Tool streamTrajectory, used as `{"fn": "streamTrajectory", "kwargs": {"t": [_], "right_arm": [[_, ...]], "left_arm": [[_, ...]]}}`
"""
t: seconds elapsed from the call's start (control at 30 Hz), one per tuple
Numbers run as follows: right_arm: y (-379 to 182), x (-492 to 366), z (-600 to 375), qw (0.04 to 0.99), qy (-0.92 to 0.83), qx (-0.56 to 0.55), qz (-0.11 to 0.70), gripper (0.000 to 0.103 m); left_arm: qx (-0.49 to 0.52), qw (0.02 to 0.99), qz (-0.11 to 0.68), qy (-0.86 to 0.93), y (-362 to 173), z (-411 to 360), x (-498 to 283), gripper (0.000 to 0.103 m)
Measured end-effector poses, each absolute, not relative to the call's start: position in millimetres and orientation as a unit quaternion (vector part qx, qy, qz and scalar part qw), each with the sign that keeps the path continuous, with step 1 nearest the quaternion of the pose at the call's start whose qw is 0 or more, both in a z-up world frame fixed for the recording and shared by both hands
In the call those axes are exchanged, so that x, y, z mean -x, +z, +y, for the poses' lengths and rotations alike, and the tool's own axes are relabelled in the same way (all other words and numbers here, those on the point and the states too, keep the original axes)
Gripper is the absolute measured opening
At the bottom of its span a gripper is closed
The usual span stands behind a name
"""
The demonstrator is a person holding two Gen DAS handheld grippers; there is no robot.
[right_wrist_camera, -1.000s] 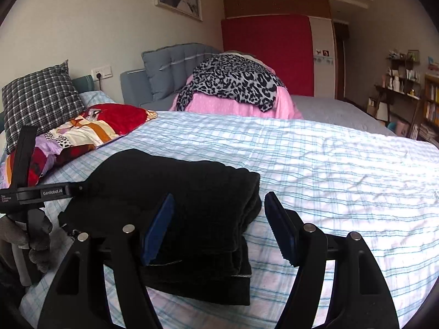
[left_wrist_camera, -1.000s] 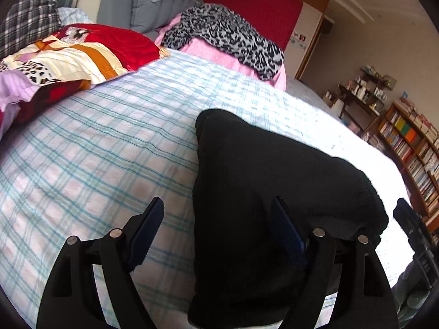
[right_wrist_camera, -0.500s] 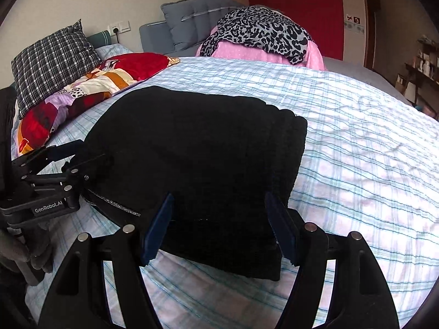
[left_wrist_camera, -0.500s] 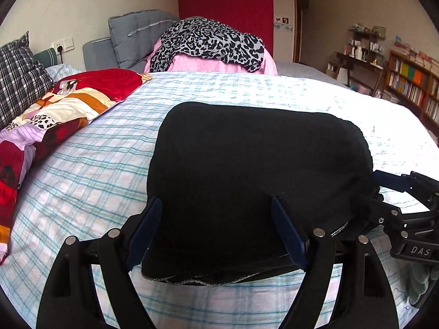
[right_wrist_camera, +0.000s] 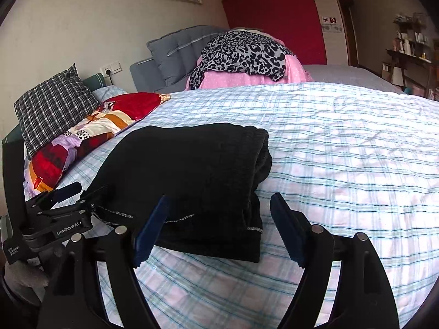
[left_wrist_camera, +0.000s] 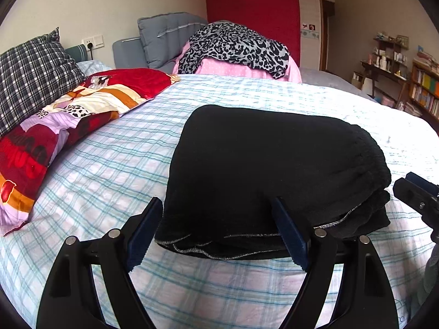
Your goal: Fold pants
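L wrist view: my left gripper (left_wrist_camera: 219, 235) had its jaws spread wide w/ nothing gripped, the near hem of the folded black pants (left_wrist_camera: 269, 170) lying between them on the plaid bed (left_wrist_camera: 109, 164). Bare sheet to the left up to the patterned quilt (left_wrist_camera: 68, 126). R wrist view: right gripper (right_wrist_camera: 216, 230) jaws were opening, straddling the pants' (right_wrist_camera: 186, 170) near right corner, no grip. Wide bare bed (right_wrist_camera: 343, 150) to the right.
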State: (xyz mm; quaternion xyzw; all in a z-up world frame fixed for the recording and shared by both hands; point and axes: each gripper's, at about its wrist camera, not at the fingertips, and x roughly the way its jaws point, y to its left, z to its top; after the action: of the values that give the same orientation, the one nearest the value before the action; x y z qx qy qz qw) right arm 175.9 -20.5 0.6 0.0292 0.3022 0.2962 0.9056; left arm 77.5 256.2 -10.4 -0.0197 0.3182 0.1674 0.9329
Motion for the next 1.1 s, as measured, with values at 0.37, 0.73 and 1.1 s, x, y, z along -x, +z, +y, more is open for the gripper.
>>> {"fn": "streamTrajectory", "kwargs": {"t": [0.37, 0.73, 1.1], "right_arm": [[15, -154, -31, 0.912, 0.305, -0.027, 0.274, 0.097], [15, -144, -18, 0.916, 0.296, 0.018, 0.269, 0.100], [11, -142, -11, 0.919, 0.288, 0.035, 0.266, 0.100]], "left_arm": [[-0.022, 0.940, 0.265, 0.215, 19, 216, -51, 0.097], [-0.032, 0.936, 0.255, 0.240, 19, 210, -52, 0.098], [-0.015, 0.933, 0.256, 0.251, 2, 214, -54, 0.098]]}}
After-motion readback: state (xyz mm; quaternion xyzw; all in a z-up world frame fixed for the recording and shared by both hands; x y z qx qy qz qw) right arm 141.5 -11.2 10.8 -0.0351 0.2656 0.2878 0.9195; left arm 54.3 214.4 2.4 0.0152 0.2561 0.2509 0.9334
